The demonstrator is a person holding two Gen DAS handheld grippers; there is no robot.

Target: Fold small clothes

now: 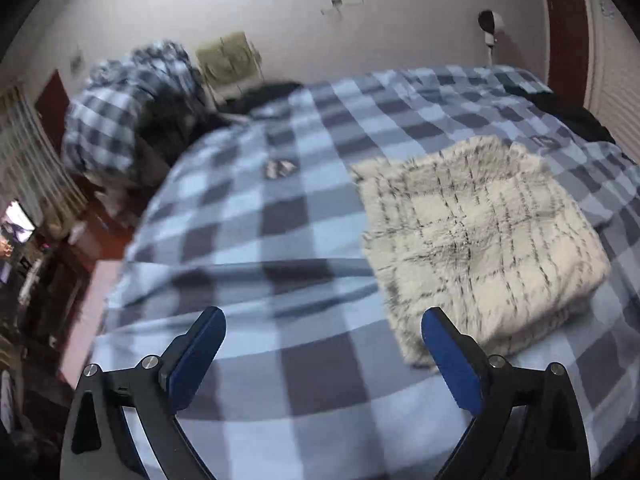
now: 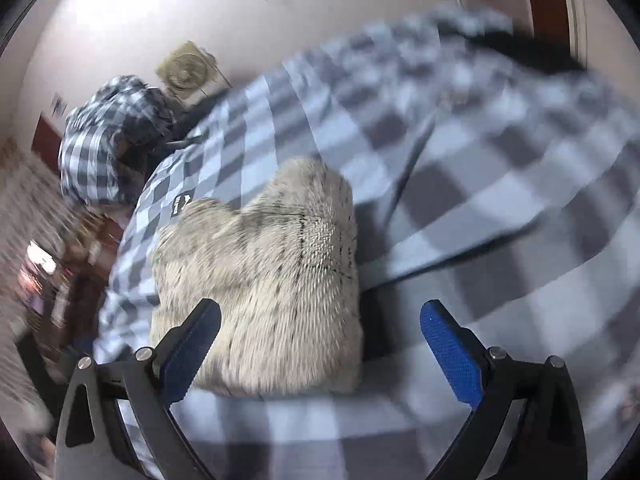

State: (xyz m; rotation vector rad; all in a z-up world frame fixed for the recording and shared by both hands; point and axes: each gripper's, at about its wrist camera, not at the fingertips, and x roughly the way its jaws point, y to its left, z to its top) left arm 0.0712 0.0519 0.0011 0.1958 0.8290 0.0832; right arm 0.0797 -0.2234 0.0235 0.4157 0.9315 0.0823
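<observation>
A: We've got both tools over the bed now. Our left gripper (image 1: 322, 330) has its jaws spread wide, nothing between them, only checked blanket (image 1: 256, 240) below.

B: And the garment (image 1: 476, 240)? We see it folded into a rough square, cream and fuzzy with thin dark lines, lying on the blanket to the right of that gripper. Its near left corner sits just beside the right finger (image 1: 450, 356); whether they touch, we cannot tell.

A: On the right wrist view, our right gripper (image 2: 320, 330) is just as wide open and holds nothing. The garment (image 2: 264, 272) lies ahead and to the left there, its near edge running behind the left finger (image 2: 192, 350).

B: Edges, then. The bed's left edge drops away near a checked bundle (image 1: 120, 120) at far left.

A: Room for moving: bare blanket (image 2: 500, 240) stretches right of the garment, and a raised fold crosses it on a slant.

B: Far right, something dark (image 1: 572, 114) lies along the bed edge. The right view is blurred, so we leave finer detail there.
</observation>
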